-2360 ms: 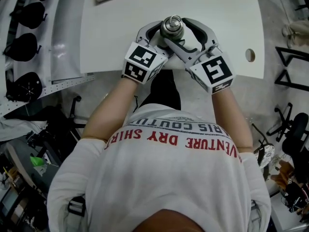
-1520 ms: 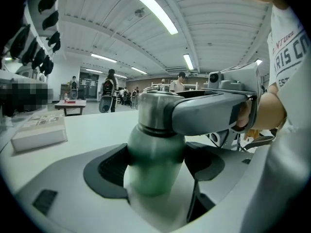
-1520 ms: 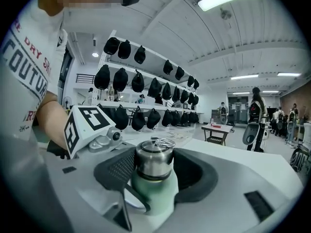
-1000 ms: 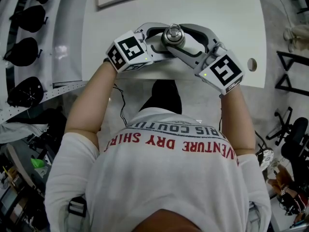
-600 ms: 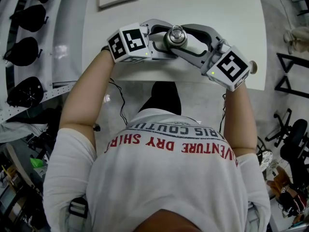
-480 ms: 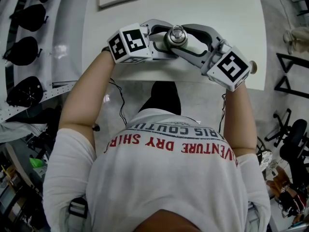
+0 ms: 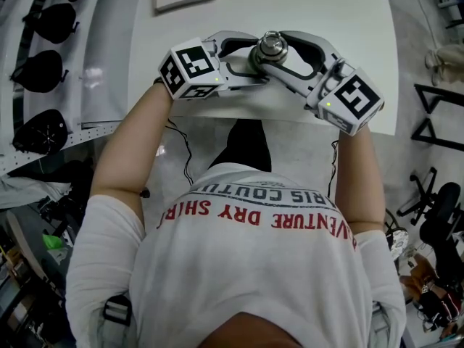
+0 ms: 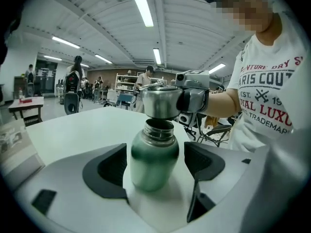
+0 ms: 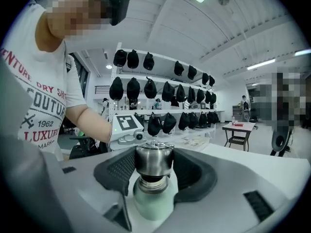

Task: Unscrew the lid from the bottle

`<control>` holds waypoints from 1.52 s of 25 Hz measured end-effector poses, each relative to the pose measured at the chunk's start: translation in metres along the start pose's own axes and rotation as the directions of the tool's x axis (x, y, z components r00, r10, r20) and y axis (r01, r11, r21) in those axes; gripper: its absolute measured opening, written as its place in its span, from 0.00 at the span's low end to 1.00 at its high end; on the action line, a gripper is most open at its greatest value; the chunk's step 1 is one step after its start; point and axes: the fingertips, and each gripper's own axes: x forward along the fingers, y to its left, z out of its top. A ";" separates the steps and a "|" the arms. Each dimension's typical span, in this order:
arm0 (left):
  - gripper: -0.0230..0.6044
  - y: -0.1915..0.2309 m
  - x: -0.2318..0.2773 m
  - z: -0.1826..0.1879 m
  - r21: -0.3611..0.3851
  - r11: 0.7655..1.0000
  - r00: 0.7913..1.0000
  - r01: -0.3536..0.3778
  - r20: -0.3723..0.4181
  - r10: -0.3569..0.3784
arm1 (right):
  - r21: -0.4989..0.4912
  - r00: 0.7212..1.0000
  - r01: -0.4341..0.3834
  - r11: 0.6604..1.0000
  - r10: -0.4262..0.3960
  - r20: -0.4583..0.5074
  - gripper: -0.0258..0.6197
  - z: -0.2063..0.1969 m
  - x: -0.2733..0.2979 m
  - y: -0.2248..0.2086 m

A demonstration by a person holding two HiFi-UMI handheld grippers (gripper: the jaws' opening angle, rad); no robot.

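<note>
1. Head view: over the tabletop (image 7: 326, 6), the left hand-held gripper (image 7: 252, 58) and right hand-held gripper (image 7: 281, 49) are converging on the lid (image 7: 271, 46).
2. Left gripper view: its jaws are clamping the green bottle (image 8: 154, 157), seemingly bracing it.
3. Right gripper view: its jaws are gripping the lid, holding it just above the exposed threads.
</note>
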 end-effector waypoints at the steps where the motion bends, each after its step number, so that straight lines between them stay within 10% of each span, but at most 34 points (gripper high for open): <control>1: 0.62 0.000 -0.006 0.003 -0.013 1.000 1.000 -0.012 0.013 0.012 | 0.008 1.000 0.016 1.000 -0.016 0.019 0.42 0.006 -0.004 -0.002; 8: 0.61 -0.007 -0.056 0.041 -0.130 0.978 0.971 -0.161 0.156 0.181 | 0.054 0.977 0.179 0.982 -0.184 0.108 0.42 0.047 -0.042 -0.007; 13: 0.21 -0.027 -0.094 0.087 -0.220 0.922 0.888 -0.319 0.271 0.372 | 0.054 0.956 0.264 0.963 -0.269 0.116 0.42 0.074 -0.075 0.010; 19: 0.14 -0.069 -0.121 0.124 -0.242 0.870 0.821 -0.430 0.297 0.488 | 0.042 0.940 0.324 0.945 -0.327 0.100 0.42 0.087 -0.099 0.046; 38: 0.11 -0.153 -0.111 0.134 -0.255 0.886 0.843 -0.388 0.290 0.453 | 0.071 0.917 0.369 0.927 -0.375 0.136 0.42 0.093 -0.147 0.099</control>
